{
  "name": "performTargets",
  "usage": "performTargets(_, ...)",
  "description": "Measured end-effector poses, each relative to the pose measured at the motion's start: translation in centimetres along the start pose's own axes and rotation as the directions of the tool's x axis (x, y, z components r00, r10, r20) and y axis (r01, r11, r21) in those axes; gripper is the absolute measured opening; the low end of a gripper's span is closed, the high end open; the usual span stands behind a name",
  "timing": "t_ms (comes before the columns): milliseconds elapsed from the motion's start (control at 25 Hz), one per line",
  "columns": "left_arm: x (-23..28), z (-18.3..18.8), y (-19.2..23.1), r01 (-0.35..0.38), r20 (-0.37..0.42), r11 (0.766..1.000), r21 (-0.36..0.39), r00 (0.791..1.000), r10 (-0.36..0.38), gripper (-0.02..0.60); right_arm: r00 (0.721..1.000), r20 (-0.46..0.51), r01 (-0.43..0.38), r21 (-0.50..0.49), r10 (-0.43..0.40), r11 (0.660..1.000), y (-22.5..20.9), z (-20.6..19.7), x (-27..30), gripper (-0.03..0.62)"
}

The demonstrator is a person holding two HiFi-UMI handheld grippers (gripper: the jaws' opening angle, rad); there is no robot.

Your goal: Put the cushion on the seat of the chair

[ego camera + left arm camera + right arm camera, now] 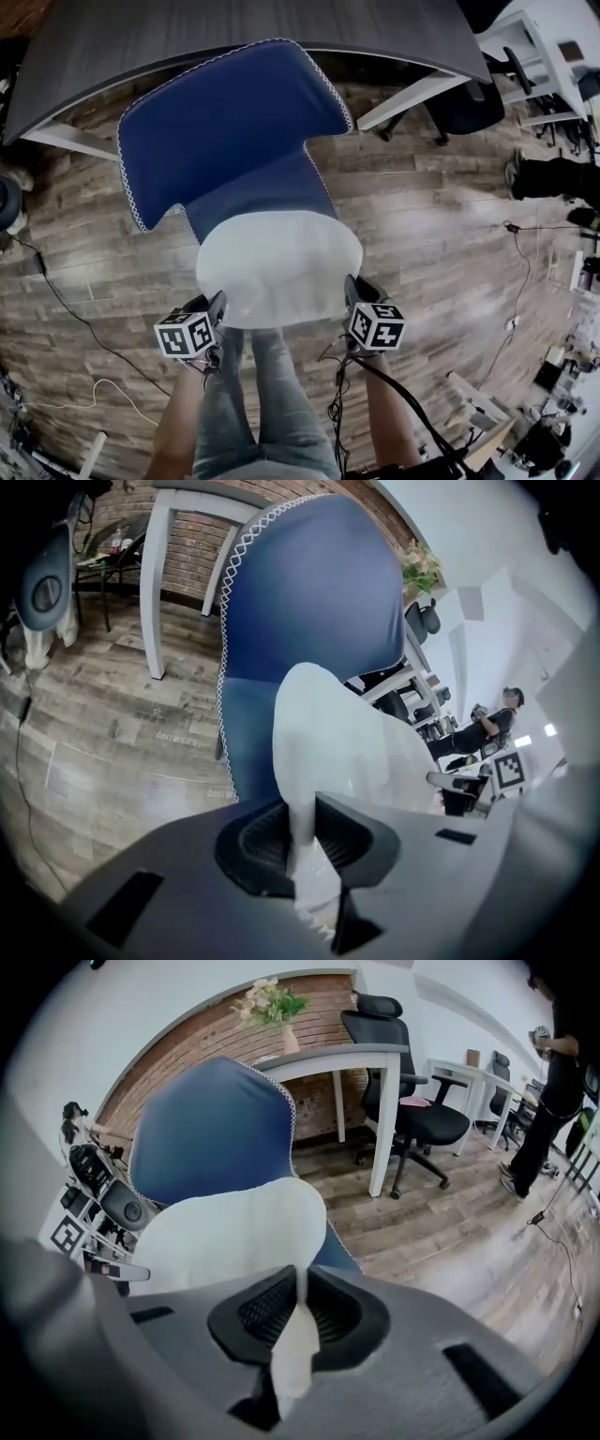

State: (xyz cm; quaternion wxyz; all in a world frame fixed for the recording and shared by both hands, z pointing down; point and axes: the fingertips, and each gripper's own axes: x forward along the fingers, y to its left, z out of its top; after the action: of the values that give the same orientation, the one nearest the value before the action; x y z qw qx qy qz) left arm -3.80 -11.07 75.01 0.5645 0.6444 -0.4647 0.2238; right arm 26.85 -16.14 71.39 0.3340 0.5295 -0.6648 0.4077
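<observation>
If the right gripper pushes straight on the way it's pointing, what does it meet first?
Past the white cushion it grips, the right gripper would probably meet the blue chair first, though depth is unclear.

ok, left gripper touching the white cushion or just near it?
Touching. The left gripper view shows the left gripper with both jaws pinched on an edge of the white cushion, fabric pressed between them.
</observation>
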Motion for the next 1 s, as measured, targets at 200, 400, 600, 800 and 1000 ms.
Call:
performTargets(200,2.0,1.0,0.5,-0.013,0.030,0.998,-0.058,0.999,0.015,0.051,0.999,-0.025,-0.026,-0.053,0.024,0.998,-0.6,2.5,3.4,0.041)
performTargets(400,3.5,1.9,1.4,-0.014,0.061,0.993,-0.118,0.998,0.021,0.051,0.998,-0.046,-0.054,-0.110,0.050,0.992,-0.6,4.7,6.7,0.041)
performTargets(600,5.2,2.2,1.9,-0.026,0.092,0.983,-0.184,0.995,0.044,0.051,0.994,-0.083,-0.077,-0.159,0.065,0.984,-0.8,6.5,10.2,0.041)
performTargets(800,6.6,2.0,2.4,-0.025,0.117,0.970,-0.240,0.992,0.054,0.051,0.991,-0.115,-0.099,-0.219,0.075,0.971,-0.6,8.0,12.5,0.041)
performTargets(1000,7.7,1.4,2.3,-0.001,0.114,0.956,-0.293,0.993,0.036,0.051,0.985,-0.149,-0.128,-0.276,0.089,0.953,-0.2,9.0,14.0,0.041)
